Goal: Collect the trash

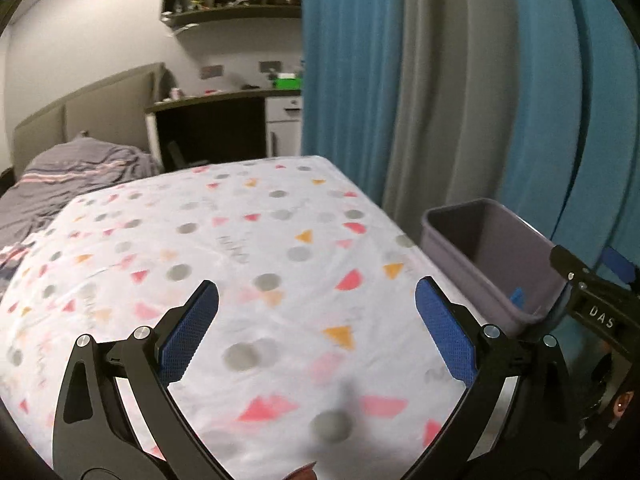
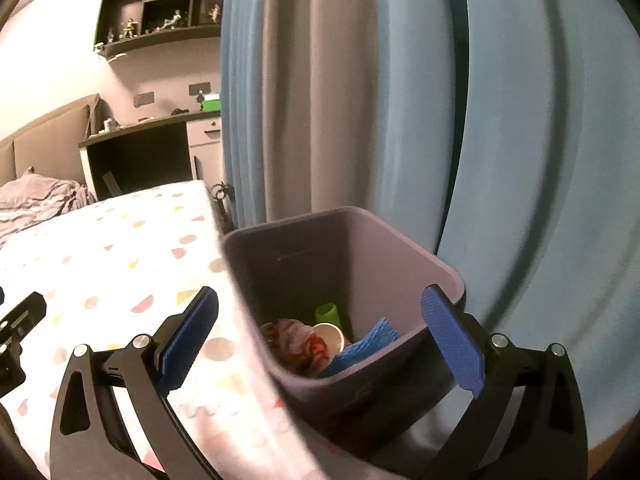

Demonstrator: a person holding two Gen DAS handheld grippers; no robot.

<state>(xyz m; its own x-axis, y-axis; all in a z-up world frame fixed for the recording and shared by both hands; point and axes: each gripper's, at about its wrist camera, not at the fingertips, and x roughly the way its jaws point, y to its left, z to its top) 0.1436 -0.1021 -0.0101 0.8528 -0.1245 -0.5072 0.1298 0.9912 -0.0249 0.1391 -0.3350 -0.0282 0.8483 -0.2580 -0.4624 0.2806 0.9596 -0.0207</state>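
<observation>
A grey-purple bin (image 2: 400,248) stands beside the table's right edge, in front of the curtain. Inside it lie a crumpled red-and-white wrapper (image 2: 298,344), a paper cup (image 2: 330,334), a green cup (image 2: 328,314) and a blue cloth (image 2: 368,346). My right gripper (image 2: 320,312) hovers over the bin's near rim, open, with nothing between its blue pads (image 2: 450,340). My left gripper (image 1: 316,300) is open over the patterned tablecloth (image 1: 240,264), holding nothing. In the left wrist view the bin (image 1: 480,248) sits at the right, with the right gripper's black body (image 1: 592,300) beside it.
Blue and grey curtains (image 2: 400,100) hang close behind the bin. A bed with a striped blanket (image 1: 72,176) lies at the far left. A dark desk (image 1: 216,120) and wall shelves (image 2: 160,4) with small figures stand at the back.
</observation>
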